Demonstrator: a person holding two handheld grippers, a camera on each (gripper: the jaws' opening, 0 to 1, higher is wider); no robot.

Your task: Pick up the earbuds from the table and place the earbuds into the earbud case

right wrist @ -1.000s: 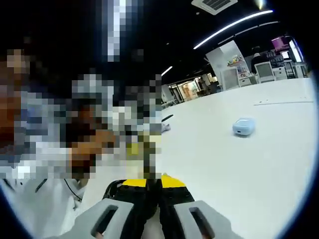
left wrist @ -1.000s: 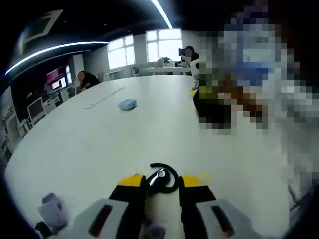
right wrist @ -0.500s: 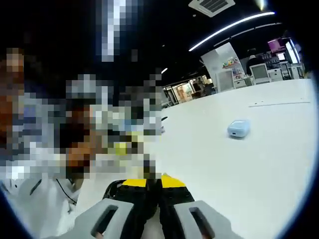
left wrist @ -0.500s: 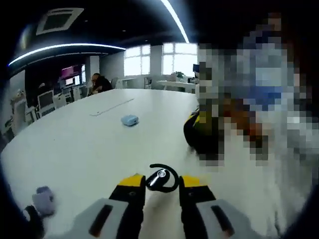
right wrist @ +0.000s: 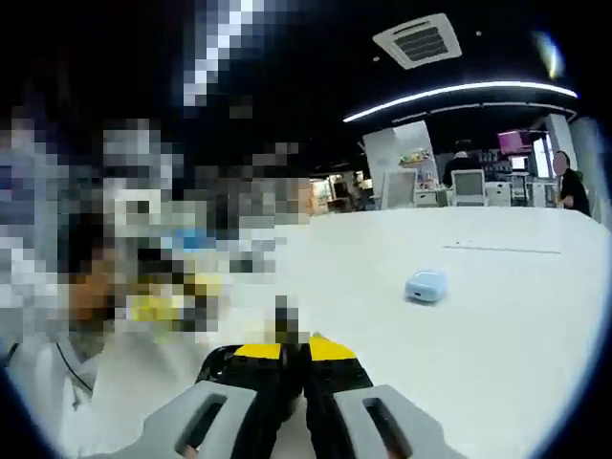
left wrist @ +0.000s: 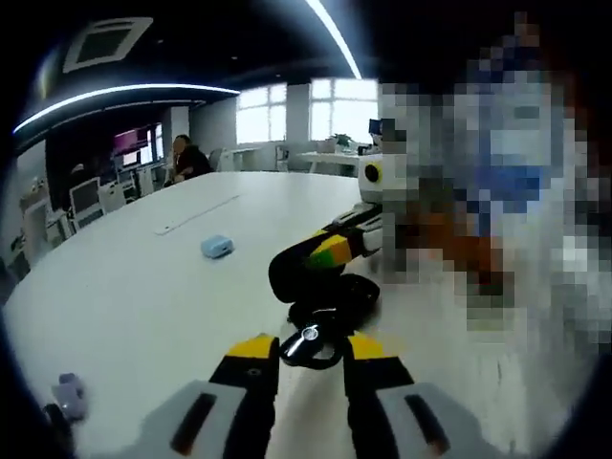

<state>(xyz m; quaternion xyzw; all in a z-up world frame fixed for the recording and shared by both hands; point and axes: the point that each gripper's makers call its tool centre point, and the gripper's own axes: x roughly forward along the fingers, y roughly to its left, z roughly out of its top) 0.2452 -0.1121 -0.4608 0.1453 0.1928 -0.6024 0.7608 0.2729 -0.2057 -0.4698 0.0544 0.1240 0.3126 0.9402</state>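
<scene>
Earbud sat between your left gripper's jaws.
Your right gripper was pinched tight; case lay apart.

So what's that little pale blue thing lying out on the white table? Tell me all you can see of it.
It is a small pale blue rounded case, smooth and plastic-looking, lying flat on the big white table. In the right gripper view it shows a fine seam around its side and looks shut. It lies alone, with bare tabletop all around it and nothing touching it but the table. Neither tool is near it. Any finer detail is too small to make out.
</scene>
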